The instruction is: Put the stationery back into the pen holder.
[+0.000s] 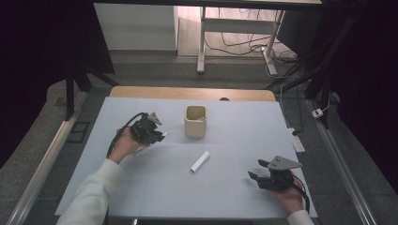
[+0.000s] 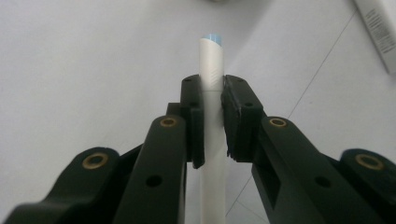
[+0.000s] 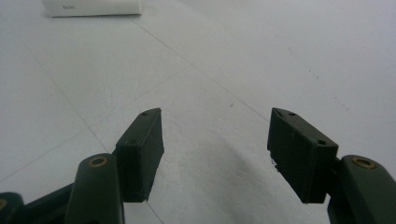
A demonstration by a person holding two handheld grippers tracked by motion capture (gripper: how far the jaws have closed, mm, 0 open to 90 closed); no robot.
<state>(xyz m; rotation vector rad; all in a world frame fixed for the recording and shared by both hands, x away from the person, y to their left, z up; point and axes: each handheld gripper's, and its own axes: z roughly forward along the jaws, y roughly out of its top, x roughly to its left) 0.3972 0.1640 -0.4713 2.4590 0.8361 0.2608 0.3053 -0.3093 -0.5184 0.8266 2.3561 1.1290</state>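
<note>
The high view looks down on the cup [image 1: 195, 121] from afar; both gripper views skim the white mat [image 3: 233, 56] beside it.

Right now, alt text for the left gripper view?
Two black tongs shut on a thin white tube with a pale blue tip, seen from behind, above a white table. Another white tube lies at top right.

Item held: a slim white cylindrical tube with a pale blue tip [image 2: 211, 79]. In the left gripper view it stands along the centre of the frame, running from the bottom edge up to the blue tip in the upper middle. It is clamped between the two black pads of the left claw [image 2: 213, 100]; the tip projects beyond the pads, clear of the white tabletop [image 2: 84, 70].
</note>
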